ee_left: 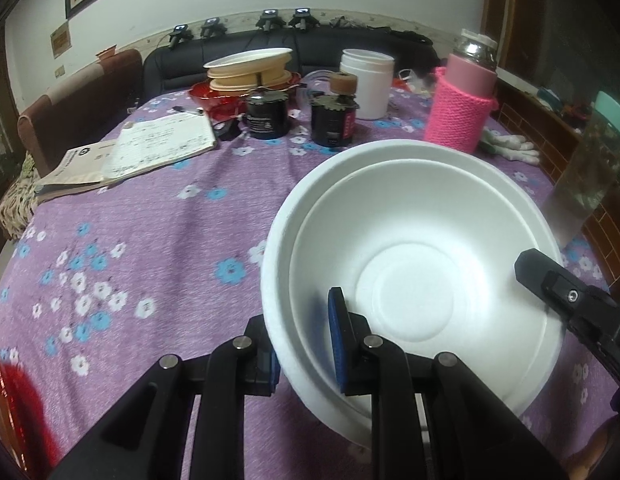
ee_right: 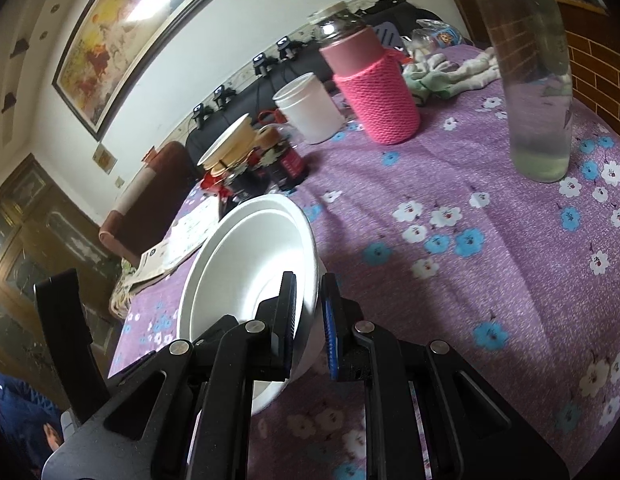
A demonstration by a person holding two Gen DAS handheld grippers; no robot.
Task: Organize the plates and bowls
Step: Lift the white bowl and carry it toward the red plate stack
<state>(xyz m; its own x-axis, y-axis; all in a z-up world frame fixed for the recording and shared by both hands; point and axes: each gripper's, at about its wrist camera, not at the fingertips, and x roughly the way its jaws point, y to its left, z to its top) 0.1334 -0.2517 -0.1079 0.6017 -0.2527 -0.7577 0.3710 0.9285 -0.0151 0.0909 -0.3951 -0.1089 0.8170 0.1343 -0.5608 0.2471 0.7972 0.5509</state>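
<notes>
Two nested white bowls (ee_left: 414,248) stand on the purple flowered tablecloth (ee_left: 157,240). My left gripper (ee_left: 305,344) is shut on their near-left rim, one blue pad inside and one outside. My right gripper (ee_right: 310,312) is shut on the opposite rim of the same white bowls (ee_right: 245,264); its black finger also shows in the left wrist view (ee_left: 550,284). A stack of tan and white plates (ee_left: 249,68) on a red dish sits at the far side of the table, and also shows in the right wrist view (ee_right: 229,148).
At the back stand two dark jars (ee_left: 269,114), a white tub (ee_left: 368,82) and a pink knitted-sleeve bottle (ee_left: 462,108). Papers (ee_left: 149,148) lie at left. A tall clear bottle (ee_right: 538,80) stands at right. A red object (ee_left: 13,408) is near left.
</notes>
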